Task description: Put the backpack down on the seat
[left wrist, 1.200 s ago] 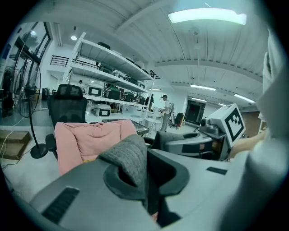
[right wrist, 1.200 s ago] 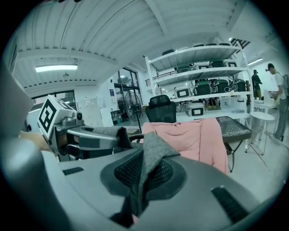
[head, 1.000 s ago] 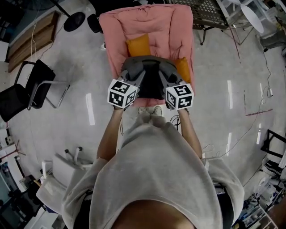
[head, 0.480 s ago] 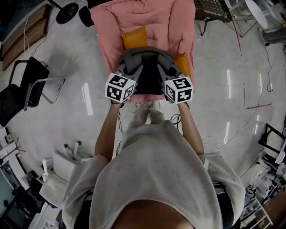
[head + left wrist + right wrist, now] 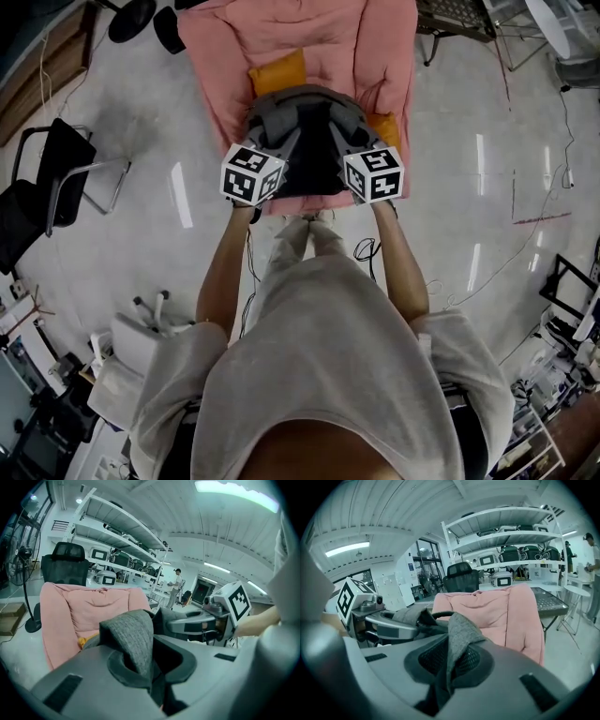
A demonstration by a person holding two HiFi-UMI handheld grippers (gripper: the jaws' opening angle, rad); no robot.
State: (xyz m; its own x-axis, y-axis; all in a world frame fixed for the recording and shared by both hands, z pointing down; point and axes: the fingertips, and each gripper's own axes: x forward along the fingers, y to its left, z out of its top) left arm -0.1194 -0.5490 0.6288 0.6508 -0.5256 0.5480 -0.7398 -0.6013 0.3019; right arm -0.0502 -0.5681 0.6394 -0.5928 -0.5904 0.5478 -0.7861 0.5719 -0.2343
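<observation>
At the bottom of the head view the person's grey shirt (image 5: 328,375) fills the frame, and both forearms reach up toward the middle. The left gripper (image 5: 277,142), left of centre, and the right gripper (image 5: 351,141), right of centre, sit side by side, each with its marker cube toward the person. Both have their jaws pinched narrow on grey fabric straps of the backpack (image 5: 309,131): the left strap (image 5: 132,634) rises as a fold out of the left gripper's jaws, and the right strap (image 5: 458,634) does the same at the right gripper. The grey and black backpack lies between the two, over the front part of the pink cushioned seat (image 5: 300,42); whether it rests on the cushion cannot be told. An orange cushion (image 5: 278,75) shows just above it. Farther off, a black chair (image 5: 47,178) stands at the left edge on the pale glossy floor (image 5: 450,187).
</observation>
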